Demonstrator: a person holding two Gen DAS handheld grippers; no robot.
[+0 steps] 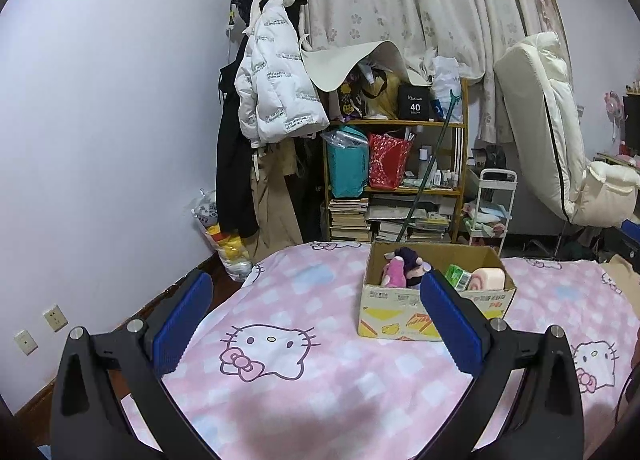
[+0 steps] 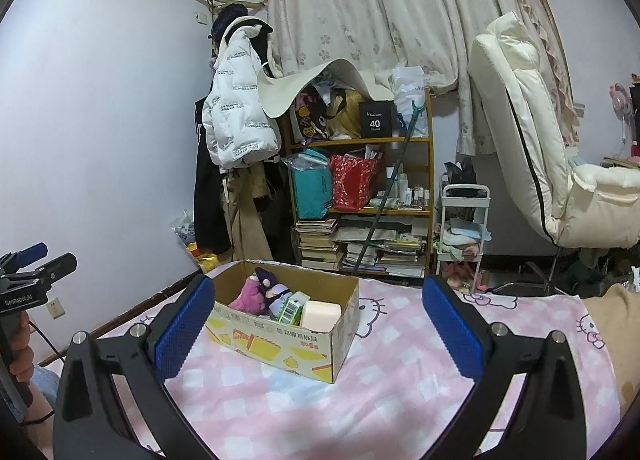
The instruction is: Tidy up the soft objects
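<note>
A cardboard box (image 1: 400,316) (image 2: 280,344) stands on the pink Hello Kitty bedspread (image 1: 312,392) (image 2: 376,384). Inside lie a pink plush (image 1: 394,273) (image 2: 250,294), a dark purple plush (image 1: 410,258) (image 2: 270,284), a green packet (image 1: 458,275) (image 2: 292,310) and a pale pink sponge block (image 1: 486,279) (image 2: 320,315). My left gripper (image 1: 316,320) hovers open over the bed, with the box behind its right finger. My right gripper (image 2: 320,334) is open too, with the box seen between its fingers. The left gripper (image 2: 24,260) also shows at the far left of the right wrist view, held by a hand.
Beyond the bed stand a cluttered wooden shelf (image 1: 396,180) (image 2: 360,196), hanging coats (image 1: 272,92) (image 2: 236,120), a small white cart (image 1: 488,204) (image 2: 460,228) and a cream recliner chair (image 1: 560,140) (image 2: 540,140). The bed's left edge drops to a wooden floor by the wall.
</note>
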